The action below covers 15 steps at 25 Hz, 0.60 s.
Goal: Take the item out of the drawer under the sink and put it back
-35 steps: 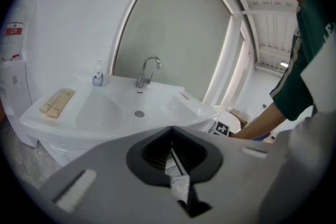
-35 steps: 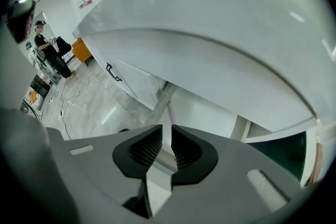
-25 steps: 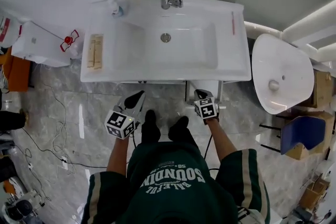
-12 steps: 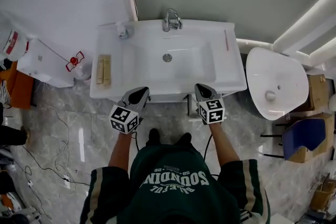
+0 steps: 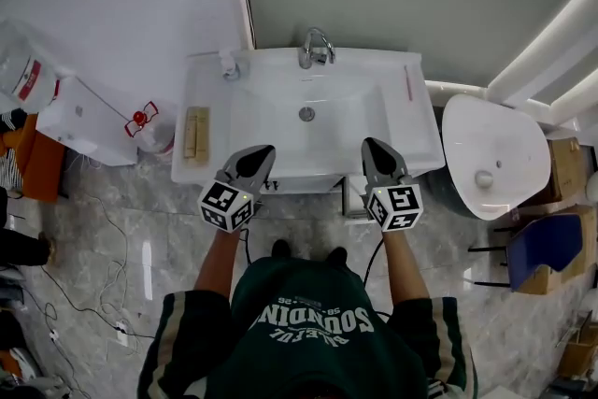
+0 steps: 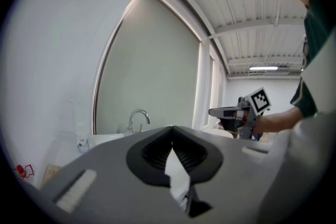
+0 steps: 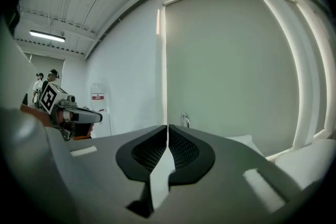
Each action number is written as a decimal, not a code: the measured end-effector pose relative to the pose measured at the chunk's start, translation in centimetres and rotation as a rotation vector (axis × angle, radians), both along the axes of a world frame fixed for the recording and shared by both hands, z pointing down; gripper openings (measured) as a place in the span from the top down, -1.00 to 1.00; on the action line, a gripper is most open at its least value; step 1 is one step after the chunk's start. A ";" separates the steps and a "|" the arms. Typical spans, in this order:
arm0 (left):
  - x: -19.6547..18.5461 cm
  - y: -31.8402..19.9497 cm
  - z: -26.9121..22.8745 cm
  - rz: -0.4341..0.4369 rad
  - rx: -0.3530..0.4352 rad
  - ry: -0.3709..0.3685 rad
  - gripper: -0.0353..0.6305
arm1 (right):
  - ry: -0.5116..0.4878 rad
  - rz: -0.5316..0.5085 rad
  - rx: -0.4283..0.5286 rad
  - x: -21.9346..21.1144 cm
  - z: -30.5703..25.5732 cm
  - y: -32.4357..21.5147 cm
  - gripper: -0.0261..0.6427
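The white sink (image 5: 308, 121) with its chrome tap (image 5: 316, 47) fills the middle of the head view. The drawer beneath it is hidden under the counter, and no item from it shows. My left gripper (image 5: 259, 151) hangs over the counter's front left rim and is shut and empty; in the left gripper view its jaws (image 6: 171, 128) meet with nothing between them. My right gripper (image 5: 373, 146) is level with it at the front right rim, also shut and empty (image 7: 167, 127). Each gripper shows in the other's view, the right gripper (image 6: 223, 112) and the left gripper (image 7: 94, 117).
On the counter lie a wooden piece (image 5: 196, 134), a small bottle (image 5: 229, 65) and a thin red stick (image 5: 408, 81). A white bowl-shaped fixture (image 5: 491, 154) and a blue chair (image 5: 542, 243) stand to the right, a white box (image 5: 84, 121) to the left, and cables (image 5: 56, 285) on the floor.
Both grippers have risen from low in front of the cabinet to the counter's front rim, the right one more. The head view has lifted with them.
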State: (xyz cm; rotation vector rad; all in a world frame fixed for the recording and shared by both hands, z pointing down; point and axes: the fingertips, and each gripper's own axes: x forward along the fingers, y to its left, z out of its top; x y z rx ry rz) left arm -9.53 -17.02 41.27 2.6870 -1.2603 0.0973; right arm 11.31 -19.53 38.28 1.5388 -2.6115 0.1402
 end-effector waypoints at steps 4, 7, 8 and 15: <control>-0.6 -0.3 -0.1 0.006 0.005 -0.004 0.74 | 0.008 0.008 0.023 -0.9 -0.4 0.0 0.92; -0.8 -0.1 0.0 0.007 -0.001 0.000 0.74 | 0.014 0.014 0.019 -1.0 -0.1 0.3 0.92; -0.8 0.0 0.1 0.007 -0.004 0.001 0.74 | 0.017 0.015 0.017 -1.0 0.0 0.3 0.92; -1.3 0.4 0.7 0.008 -0.017 0.000 0.74 | 0.019 0.003 0.003 -1.6 0.5 0.7 0.92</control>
